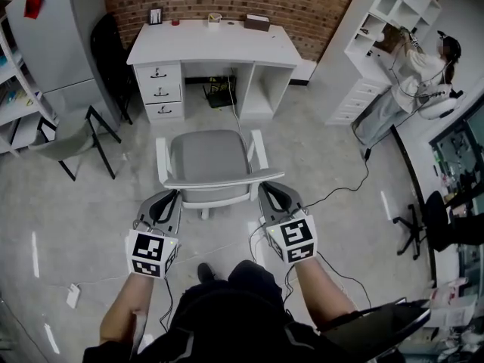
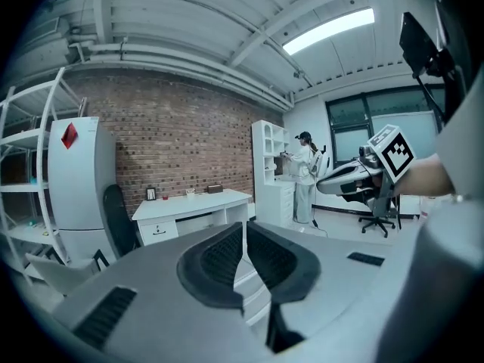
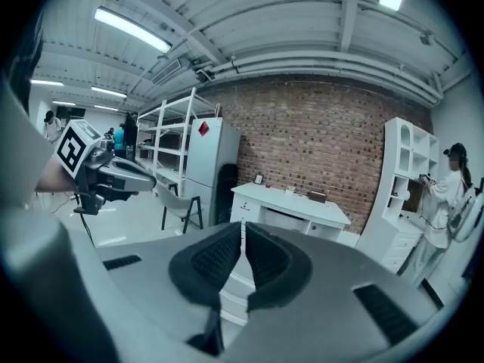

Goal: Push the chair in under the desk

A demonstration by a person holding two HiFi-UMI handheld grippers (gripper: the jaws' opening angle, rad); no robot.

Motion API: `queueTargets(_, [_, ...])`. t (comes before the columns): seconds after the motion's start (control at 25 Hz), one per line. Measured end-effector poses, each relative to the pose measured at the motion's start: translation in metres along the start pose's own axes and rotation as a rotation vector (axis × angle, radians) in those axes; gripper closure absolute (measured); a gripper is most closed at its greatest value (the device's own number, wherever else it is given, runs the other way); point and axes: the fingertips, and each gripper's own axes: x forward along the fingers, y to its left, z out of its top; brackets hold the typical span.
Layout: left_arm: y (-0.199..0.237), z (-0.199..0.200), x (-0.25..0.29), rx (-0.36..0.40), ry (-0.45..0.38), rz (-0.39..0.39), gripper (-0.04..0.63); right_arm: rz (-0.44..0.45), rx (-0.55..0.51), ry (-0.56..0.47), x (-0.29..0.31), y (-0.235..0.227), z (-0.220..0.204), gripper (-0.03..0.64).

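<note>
A grey chair with a white frame stands a little in front of the white desk, its back turned to me. The desk's knee opening lies straight beyond it. My left gripper is shut and empty at the left end of the white back rail. My right gripper is shut and empty at the rail's right end. I cannot tell whether either one touches the rail. In the left gripper view the closed fingertips point at the desk. The right gripper view shows the same with its closed fingertips and the desk.
A grey chair with black legs stands at the left, near a grey cabinet. A dark chair leans beside the desk. At the right are a white shelf unit, a person and a black office chair. Cables cross the floor.
</note>
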Motion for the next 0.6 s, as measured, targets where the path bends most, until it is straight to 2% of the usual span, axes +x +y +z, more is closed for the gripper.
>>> queueTargets(0.08, [0.0,-0.009,0.006,0.014,0.032,-0.008,0.586,0.01,-0.009,0.027,0.005,-0.001,-0.007,0.593])
queueTargets(0.16, [0.002,-0.017,0.014,0.029,0.06,-0.022,0.586,0.02,-0.021,0.05,0.013,-0.002,-0.013,0.529])
queueTargets(0.32, [0.004,-0.03,0.03,0.063,0.102,-0.057,0.584,0.051,-0.049,0.087,0.034,0.0,-0.028,0.506])
queueTargets(0.36, [0.003,-0.035,0.034,0.075,0.117,-0.065,0.571,0.067,-0.059,0.098,0.039,0.001,-0.033,0.49])
queueTargets(0.44, [0.002,-0.045,0.043,0.107,0.155,-0.074,0.463,0.1,-0.076,0.121,0.05,0.002,-0.044,0.466])
queueTargets(0.6, [0.003,-0.07,0.067,0.22,0.257,-0.081,0.445,0.155,-0.14,0.181,0.073,-0.002,-0.071,0.433])
